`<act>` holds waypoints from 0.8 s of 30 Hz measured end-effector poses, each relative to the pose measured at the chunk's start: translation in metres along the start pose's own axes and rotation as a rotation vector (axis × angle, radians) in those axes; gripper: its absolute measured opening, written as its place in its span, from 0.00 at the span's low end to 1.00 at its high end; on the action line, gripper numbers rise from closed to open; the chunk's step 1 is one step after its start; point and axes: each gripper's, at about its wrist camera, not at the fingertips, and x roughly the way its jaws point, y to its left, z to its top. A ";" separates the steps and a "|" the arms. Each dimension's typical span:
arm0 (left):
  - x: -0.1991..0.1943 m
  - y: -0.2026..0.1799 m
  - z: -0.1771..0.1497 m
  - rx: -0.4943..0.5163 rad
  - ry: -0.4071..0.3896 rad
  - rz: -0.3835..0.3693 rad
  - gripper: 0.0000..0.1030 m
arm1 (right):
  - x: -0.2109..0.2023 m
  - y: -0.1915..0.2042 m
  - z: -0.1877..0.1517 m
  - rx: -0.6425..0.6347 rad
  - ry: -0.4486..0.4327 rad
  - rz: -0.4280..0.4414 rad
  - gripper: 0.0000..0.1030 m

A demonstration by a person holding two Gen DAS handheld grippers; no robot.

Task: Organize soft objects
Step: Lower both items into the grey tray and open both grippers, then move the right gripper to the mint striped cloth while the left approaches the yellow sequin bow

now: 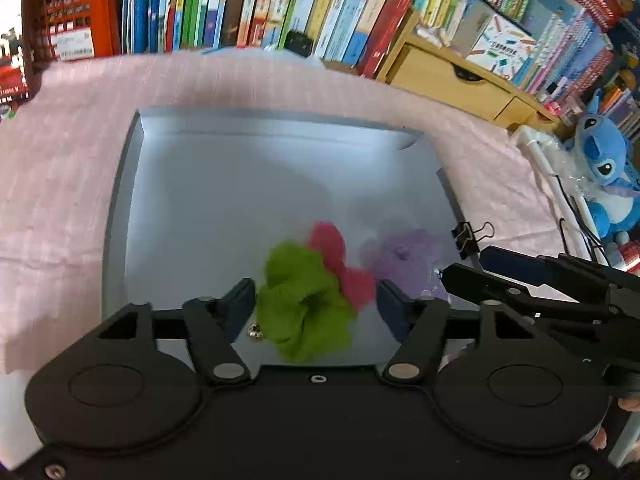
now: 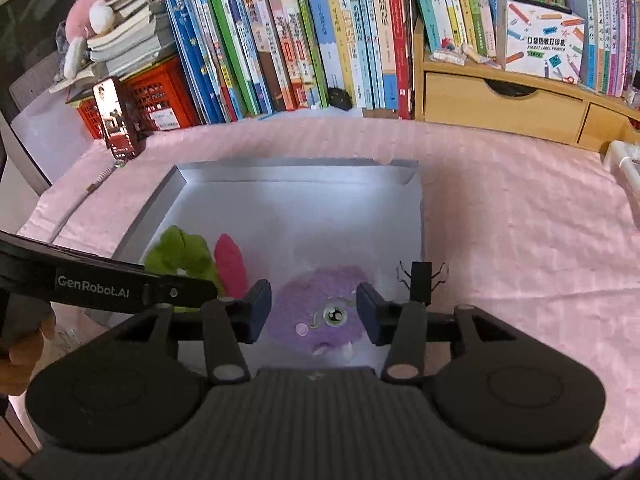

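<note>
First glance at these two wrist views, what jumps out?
Three fuzzy toys cluster in the near part of a shallow grey tray on the pink cloth: a green toy, a red toy behind it and a purple toy with one eye. The left hand-held gripper straddles the green one with jaws apart, and the right hand-held gripper likewise brackets the purple one. Behind the tray, a wall of colourful books fills the background.
</note>
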 end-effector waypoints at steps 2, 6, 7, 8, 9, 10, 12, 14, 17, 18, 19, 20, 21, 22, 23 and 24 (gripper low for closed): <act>-0.007 -0.002 -0.003 0.014 -0.014 0.006 0.72 | -0.007 0.000 -0.002 0.005 -0.015 0.002 0.66; -0.023 -0.005 -0.013 0.046 -0.050 0.000 0.74 | -0.022 -0.001 -0.006 0.012 -0.046 0.012 0.71; -0.028 -0.006 -0.016 0.052 -0.060 -0.003 0.74 | -0.026 -0.001 -0.007 0.011 -0.056 0.014 0.72; -0.033 -0.007 -0.019 0.060 -0.071 -0.010 0.75 | -0.031 -0.001 -0.009 0.009 -0.066 0.016 0.74; -0.038 -0.007 -0.023 0.068 -0.085 -0.016 0.76 | -0.035 0.000 -0.011 0.006 -0.077 0.019 0.76; -0.044 -0.008 -0.027 0.078 -0.100 -0.021 0.77 | -0.039 0.000 -0.013 0.006 -0.088 0.022 0.76; -0.053 -0.009 -0.034 0.091 -0.123 -0.027 0.78 | -0.048 0.001 -0.017 0.001 -0.110 0.026 0.79; -0.062 -0.011 -0.043 0.104 -0.151 -0.034 0.79 | -0.057 0.003 -0.022 -0.005 -0.132 0.027 0.80; -0.074 -0.012 -0.056 0.117 -0.182 -0.050 0.80 | -0.069 0.003 -0.030 -0.006 -0.168 0.035 0.83; -0.078 -0.012 -0.061 0.123 -0.191 -0.055 0.81 | -0.074 0.004 -0.033 -0.005 -0.181 0.033 0.83; -0.082 -0.012 -0.066 0.130 -0.202 -0.059 0.81 | -0.078 0.004 -0.037 -0.005 -0.198 0.028 0.83; -0.086 -0.013 -0.070 0.137 -0.212 -0.063 0.81 | -0.082 0.005 -0.040 -0.007 -0.215 0.021 0.84; -0.090 -0.014 -0.076 0.145 -0.223 -0.066 0.82 | -0.086 0.005 -0.044 -0.012 -0.235 0.011 0.85; -0.093 -0.015 -0.081 0.154 -0.234 -0.071 0.82 | -0.091 0.006 -0.048 -0.017 -0.258 0.002 0.85; -0.096 -0.016 -0.086 0.162 -0.244 -0.076 0.82 | -0.095 0.006 -0.053 -0.023 -0.279 -0.004 0.85; -0.098 -0.017 -0.092 0.169 -0.255 -0.083 0.83 | -0.099 0.006 -0.058 -0.025 -0.299 -0.008 0.85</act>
